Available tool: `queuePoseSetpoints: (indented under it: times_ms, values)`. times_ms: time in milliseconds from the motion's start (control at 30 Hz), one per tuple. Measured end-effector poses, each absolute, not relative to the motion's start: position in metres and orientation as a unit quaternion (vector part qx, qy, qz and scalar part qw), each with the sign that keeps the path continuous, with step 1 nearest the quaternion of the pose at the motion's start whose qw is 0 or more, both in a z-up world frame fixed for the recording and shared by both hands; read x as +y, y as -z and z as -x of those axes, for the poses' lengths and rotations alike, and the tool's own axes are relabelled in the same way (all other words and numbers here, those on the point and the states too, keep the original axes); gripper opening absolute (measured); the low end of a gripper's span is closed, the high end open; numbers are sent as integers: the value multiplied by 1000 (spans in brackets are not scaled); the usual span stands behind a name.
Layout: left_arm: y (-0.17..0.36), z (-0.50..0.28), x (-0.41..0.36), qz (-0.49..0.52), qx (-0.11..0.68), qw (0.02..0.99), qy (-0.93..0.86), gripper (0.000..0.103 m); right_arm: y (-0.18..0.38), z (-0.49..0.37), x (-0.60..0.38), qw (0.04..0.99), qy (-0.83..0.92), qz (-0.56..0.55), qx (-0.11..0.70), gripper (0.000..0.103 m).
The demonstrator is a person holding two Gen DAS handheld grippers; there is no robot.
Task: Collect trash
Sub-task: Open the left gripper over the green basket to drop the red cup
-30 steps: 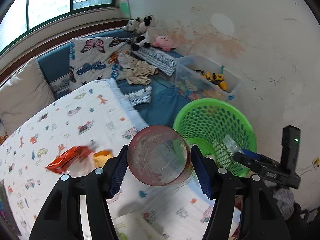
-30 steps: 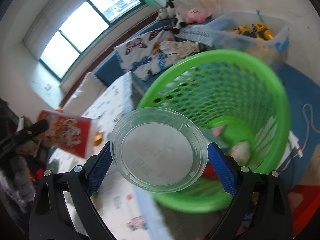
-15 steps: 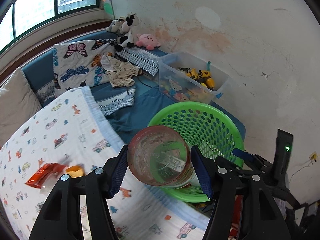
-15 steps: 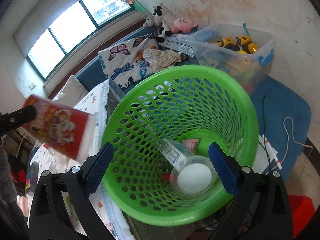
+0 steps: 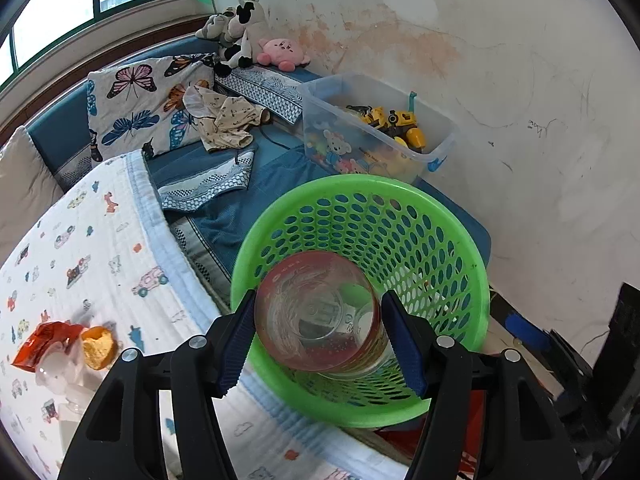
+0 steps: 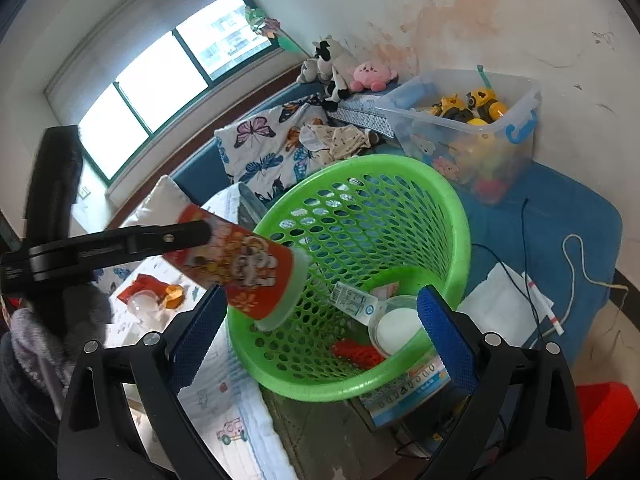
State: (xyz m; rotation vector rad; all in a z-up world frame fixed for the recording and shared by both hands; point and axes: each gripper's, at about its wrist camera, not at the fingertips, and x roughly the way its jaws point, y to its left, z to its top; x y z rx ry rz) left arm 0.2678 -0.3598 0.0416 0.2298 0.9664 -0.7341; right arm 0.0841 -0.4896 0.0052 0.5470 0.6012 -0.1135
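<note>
Over one basket (image 5: 476,280), one held cup (image 5: 320,316)

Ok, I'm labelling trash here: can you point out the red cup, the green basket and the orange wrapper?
red cup (image 6: 240,276): right wrist view, printed side wall.
green basket (image 5: 476,268): left wrist view, right rim.
orange wrapper (image 5: 42,342): left wrist view, crinkled middle.

Daylight pours through the wide window (image 6: 160,80) onto a blue-cushioned bench (image 5: 60,136) beneath it. The white wall (image 5: 500,80) is stained and scuffed. Plush toys (image 5: 244,32) sit in the bench's corner.
</note>
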Motion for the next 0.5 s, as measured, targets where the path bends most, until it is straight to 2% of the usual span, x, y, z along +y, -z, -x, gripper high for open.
queuePoseSetpoints:
  times_ms: [100,200,500]
  values:
    - [-40,-264,-364,-107,451,814,350,62,-7,-78,-491,917,55,-273,284,95]
    - [-39,-258,-364,-106,445,816,354,71,-9,-73,-493,918,55,-278,278,95]
    - [-51,-248,-323,-93,431,827,348,71,-12,-66,-480,920,37,-280,272,95]
